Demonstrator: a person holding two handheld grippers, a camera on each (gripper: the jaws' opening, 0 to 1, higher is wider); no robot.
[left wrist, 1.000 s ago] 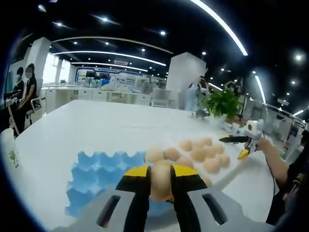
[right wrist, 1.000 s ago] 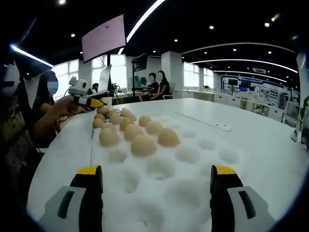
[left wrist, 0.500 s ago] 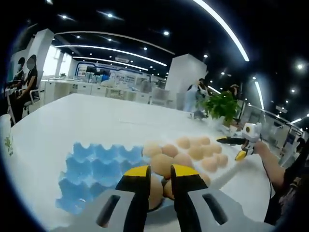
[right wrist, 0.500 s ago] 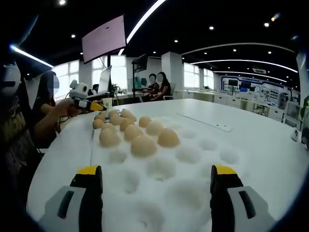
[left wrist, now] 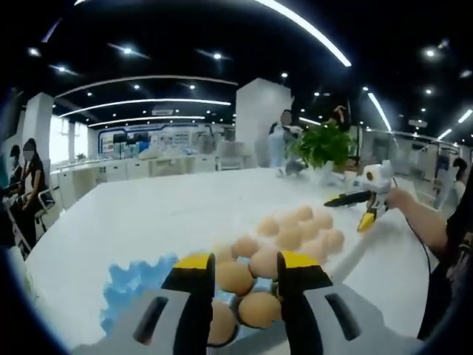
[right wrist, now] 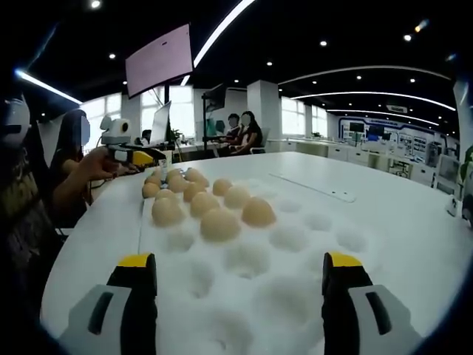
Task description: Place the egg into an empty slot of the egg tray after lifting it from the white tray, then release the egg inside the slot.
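Observation:
My left gripper (left wrist: 245,270) is open, its yellow-tipped jaws spread over the near edge of the blue egg tray (left wrist: 127,287). A tan egg (left wrist: 259,309) lies low between the jaws, free of both, with two more eggs (left wrist: 234,277) close by. Beyond them the white tray (left wrist: 353,250) carries a cluster of eggs (left wrist: 295,231). My right gripper (right wrist: 240,270) is open wide and empty above bare dimples of the white tray (right wrist: 295,244). Its eggs (right wrist: 199,201) sit at the far left end. Each gripper appears in the other's view: the right gripper (left wrist: 363,207), the left gripper (right wrist: 127,154).
Everything rests on a large white table (left wrist: 148,207). A potted plant (left wrist: 321,144) stands at its far side. A person's hand and sleeve (left wrist: 432,229) hold the right gripper. People sit at desks in the background (right wrist: 240,129). A long flat strip (right wrist: 314,186) lies on the table past the white tray.
The left gripper's jaws have spread apart and the egg they held now lies below between them. The left view has swung. The right gripper stays still and open.

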